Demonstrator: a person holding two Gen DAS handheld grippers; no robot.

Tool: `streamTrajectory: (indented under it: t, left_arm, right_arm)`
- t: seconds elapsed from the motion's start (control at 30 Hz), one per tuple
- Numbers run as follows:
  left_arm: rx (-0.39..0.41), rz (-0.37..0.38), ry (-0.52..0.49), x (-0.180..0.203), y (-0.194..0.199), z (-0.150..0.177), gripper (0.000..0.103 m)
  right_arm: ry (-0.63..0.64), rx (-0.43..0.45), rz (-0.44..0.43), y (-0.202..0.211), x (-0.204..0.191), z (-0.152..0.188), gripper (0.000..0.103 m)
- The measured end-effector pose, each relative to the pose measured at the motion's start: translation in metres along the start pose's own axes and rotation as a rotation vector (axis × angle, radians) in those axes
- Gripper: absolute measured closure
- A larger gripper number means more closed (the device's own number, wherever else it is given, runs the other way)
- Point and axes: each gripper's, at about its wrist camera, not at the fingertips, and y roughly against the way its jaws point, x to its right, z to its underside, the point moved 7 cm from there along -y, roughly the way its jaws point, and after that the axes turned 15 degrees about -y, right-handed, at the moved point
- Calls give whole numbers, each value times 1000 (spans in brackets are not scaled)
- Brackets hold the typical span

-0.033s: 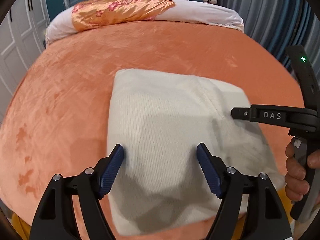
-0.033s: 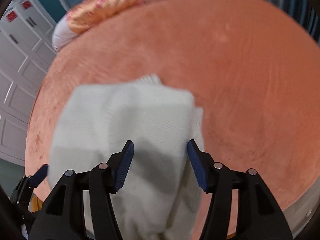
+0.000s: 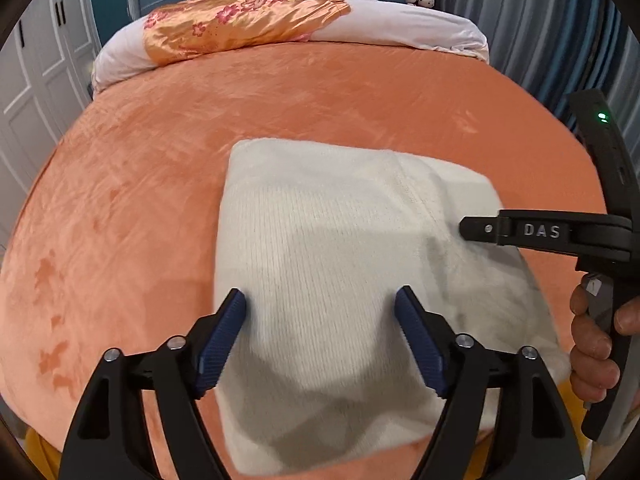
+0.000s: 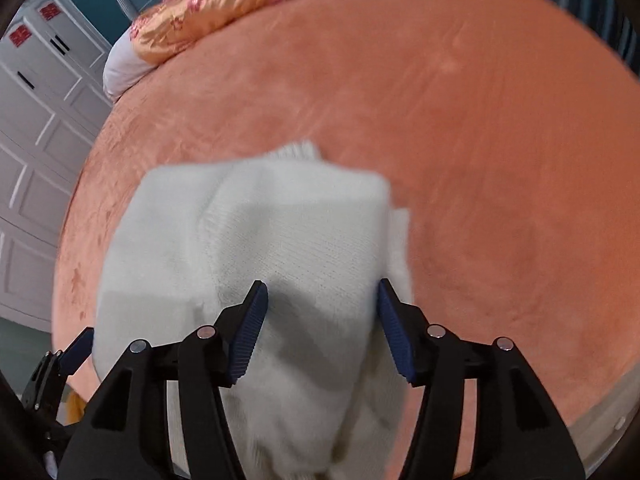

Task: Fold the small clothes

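A cream knitted garment (image 3: 328, 264) lies folded into a rough rectangle on the orange bed cover (image 3: 140, 160). My left gripper (image 3: 320, 320) is open and empty, its blue pads hovering over the garment's near left part. My right gripper (image 4: 322, 312) is open and empty above the garment (image 4: 280, 232) near its right edge, where a lower layer sticks out. The right gripper's body also shows in the left wrist view (image 3: 560, 236), held by a hand at the garment's right side. The left gripper's tip shows at the lower left of the right wrist view (image 4: 76, 350).
An orange floral satin quilt (image 3: 240, 20) lies on a pale pink pillow roll (image 3: 420, 28) at the head of the bed. White wardrobe doors (image 4: 36, 120) stand to the left, grey-blue curtains (image 3: 540, 40) to the right. The bed's near edge is just below the grippers.
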Motion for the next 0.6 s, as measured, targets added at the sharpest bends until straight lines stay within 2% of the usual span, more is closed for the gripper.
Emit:
streamTrajectory:
  t: [0.03, 0.07, 0.1, 0.2, 0.27, 0.33, 0.37, 0.43, 0.47, 0.53, 0.6]
  left_arm:
    - [0, -3, 1, 0, -1, 0, 25]
    - [-1, -6, 4, 1, -1, 0, 24]
    - [-3, -6, 4, 0, -1, -1, 24]
    - [-2, 7, 21, -1, 0, -2, 24]
    - [-4, 16, 30, -2, -1, -4, 24]
    - [-2, 12, 34, -2, -2, -5, 22]
    - [-11, 4, 28, -2, -5, -4, 22]
    - [-27, 0, 19, 1, -11, -1, 20]
    - [-33, 0, 11, 3, -14, 1, 19]
    - [-34, -33, -9, 5, -18, 4, 15]
    - [-27, -47, -14, 5, -19, 7, 14]
  right_arm:
    - [11, -2, 1, -3, -3, 0, 48]
    - [29, 4, -1, -3, -7, 0, 60]
    - [45, 14, -13, -1, -12, -4, 88]
    - [74, 93, -53, 22, -30, -20, 92]
    - [93, 188, -113, 52, -43, -32, 92]
    - [94, 218, -137, 53, -45, -38, 92]
    - [92, 201, -101, 38, -41, -40, 92]
    - [98, 102, 70, -21, -19, -37, 92]
    - [104, 80, 97, -40, -11, -31, 91]
    - [90, 114, 61, -26, -12, -31, 90]
    - [53, 145, 40, 5, -17, -31, 90]
